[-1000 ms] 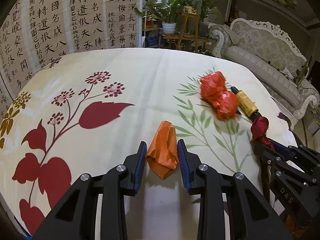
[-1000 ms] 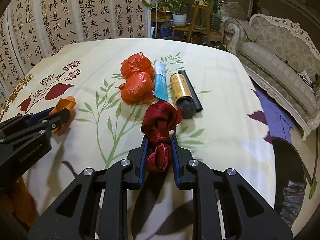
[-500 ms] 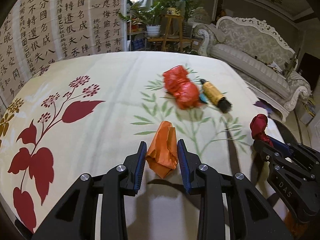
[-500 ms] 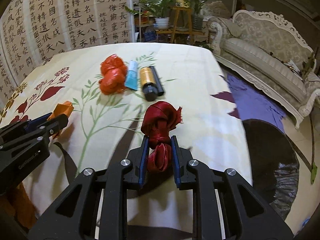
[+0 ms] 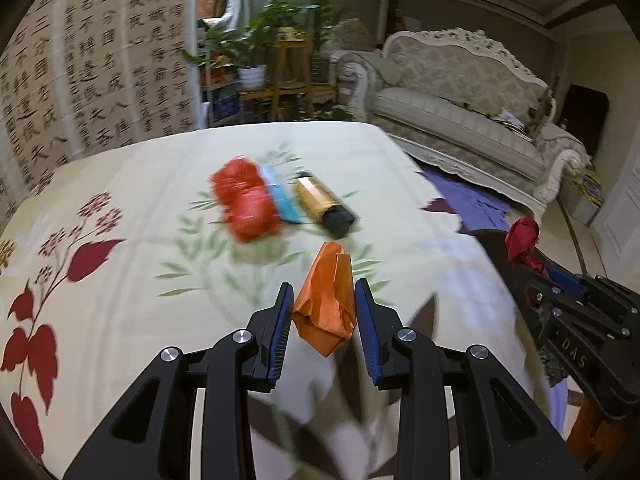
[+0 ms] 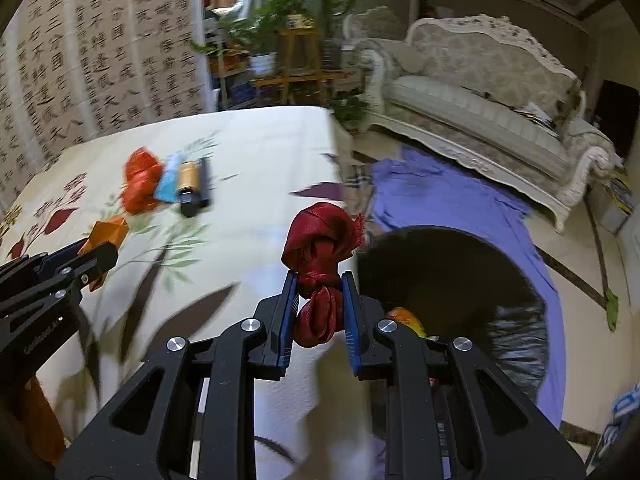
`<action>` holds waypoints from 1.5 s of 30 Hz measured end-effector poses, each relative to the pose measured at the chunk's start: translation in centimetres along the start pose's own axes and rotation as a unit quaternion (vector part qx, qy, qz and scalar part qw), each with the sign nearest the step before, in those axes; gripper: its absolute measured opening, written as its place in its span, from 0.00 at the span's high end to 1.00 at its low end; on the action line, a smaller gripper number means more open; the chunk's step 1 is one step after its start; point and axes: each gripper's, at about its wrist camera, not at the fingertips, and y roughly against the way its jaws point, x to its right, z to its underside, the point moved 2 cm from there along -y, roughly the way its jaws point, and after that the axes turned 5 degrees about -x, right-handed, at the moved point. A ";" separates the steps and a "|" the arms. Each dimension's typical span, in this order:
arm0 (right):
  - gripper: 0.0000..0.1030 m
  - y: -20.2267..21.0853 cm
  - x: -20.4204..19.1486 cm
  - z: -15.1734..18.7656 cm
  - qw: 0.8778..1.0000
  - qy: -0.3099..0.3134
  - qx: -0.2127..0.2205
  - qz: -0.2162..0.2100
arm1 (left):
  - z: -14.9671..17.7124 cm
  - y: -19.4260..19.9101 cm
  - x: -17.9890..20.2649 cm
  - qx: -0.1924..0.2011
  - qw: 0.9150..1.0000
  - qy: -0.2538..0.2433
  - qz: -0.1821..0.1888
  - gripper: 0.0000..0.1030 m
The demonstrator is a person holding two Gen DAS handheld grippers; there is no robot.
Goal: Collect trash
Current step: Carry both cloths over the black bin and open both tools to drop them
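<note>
Left wrist view shows a crumpled orange paper wrapper clamped between the two blue pads of the left gripper, lifted above the cream tablecloth with red and green leaf print. Right wrist view shows a knotted dark red satin ribbon pressed between the blue pads of the right gripper; the knot stands up above the fingertips and a folded end hangs down between the pads. This ribbon is held near the edge of the table, just beside the round bin lined with a black plastic bag, which stands on the floor at the right of the table. Inside the bin something orange and yellow lies, but I cannot tell what it is. On the tablecloth, well apart from both grippers, four things lie close together in a row: a crumpled bright red plastic bag, a light blue tube touching it, a gold cylindrical bottle with a black cap, and a thin black stick beside the bottle. On the floor behind the bin a purple cloth is spread. Farther away stand a cream carved sofa, green potted plants on wooden stands, and a wall covered with black calligraphy.
</note>
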 end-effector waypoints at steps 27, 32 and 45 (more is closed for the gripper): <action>0.80 -1.2 13.1 0.9 0.993 -0.087 0.004 0.079 | -2.7 -4.4 15.4 0.010 0.992 -0.106 0.067 0.68; 0.79 -1.7 14.0 1.0 0.993 -0.094 0.000 0.077 | -2.8 -5.6 16.5 0.004 0.992 -0.112 0.063 0.68; 0.55 -2.0 14.8 1.0 0.990 -0.107 0.005 0.089 | -3.1 -6.7 15.9 -0.013 0.994 -0.094 0.052 0.35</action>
